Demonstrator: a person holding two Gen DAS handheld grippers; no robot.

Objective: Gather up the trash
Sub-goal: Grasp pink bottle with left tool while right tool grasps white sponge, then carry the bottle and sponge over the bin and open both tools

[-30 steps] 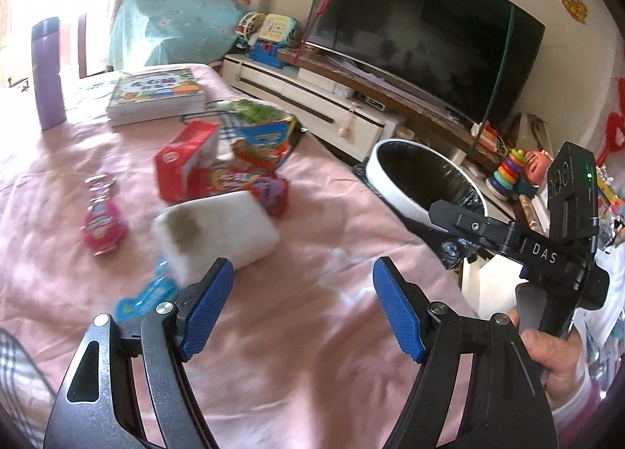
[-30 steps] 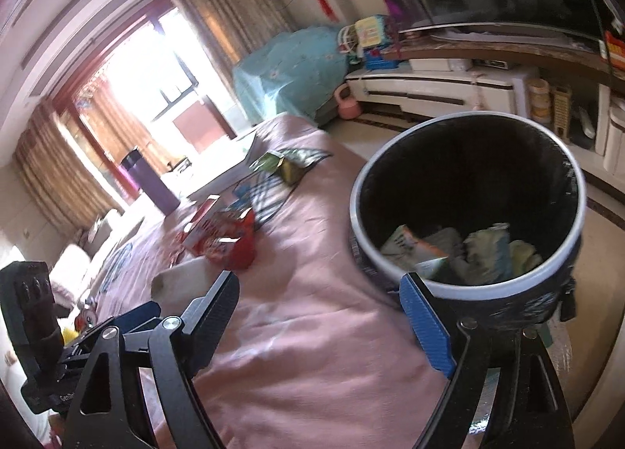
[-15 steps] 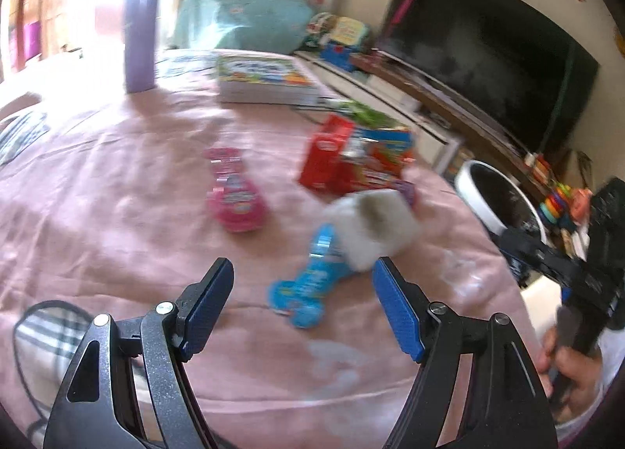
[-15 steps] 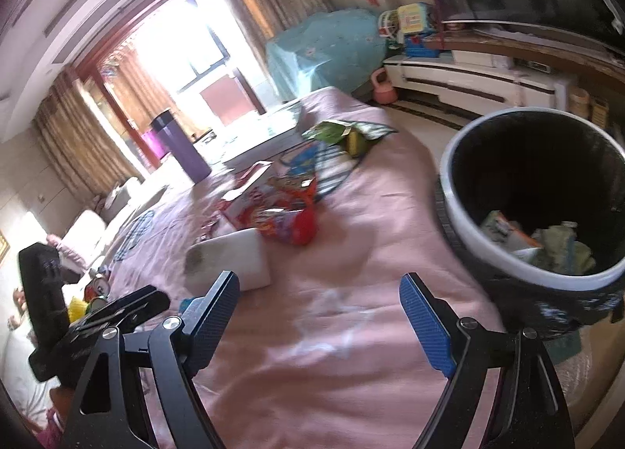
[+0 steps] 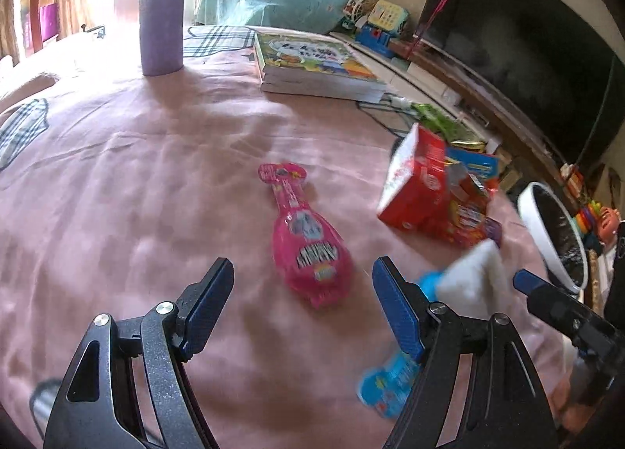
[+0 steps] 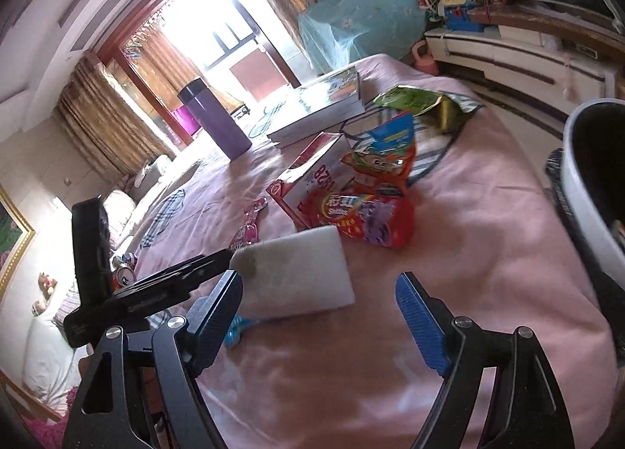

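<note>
A pink candy blister pack (image 5: 308, 249) lies on the pink tablecloth (image 5: 136, 183) just ahead of my open, empty left gripper (image 5: 302, 306). A blue pack (image 5: 390, 382) and a white sponge block (image 5: 476, 281) lie to its right. A red carton (image 5: 414, 183) and a red candy bag (image 5: 465, 214) lie beyond. My open, empty right gripper (image 6: 318, 326) faces the white sponge block (image 6: 297, 271), with the red candy bag (image 6: 363, 216), the red carton (image 6: 308, 175) and a green snack bag (image 6: 422, 101) behind it. The trash bin (image 6: 586, 179) stands at the right table edge and also shows in the left wrist view (image 5: 547, 234).
A purple bottle (image 5: 162, 7) and a stack of books (image 5: 316, 66) stand at the table's far side. A TV (image 5: 527, 42) on a low cabinet runs along the right wall. A soda can (image 6: 124, 275) sits at the left.
My left gripper has swung left, away from the sponge and bin, onto the pink pack. My right gripper has turned left from the bin toward the sponge and wrappers.
</note>
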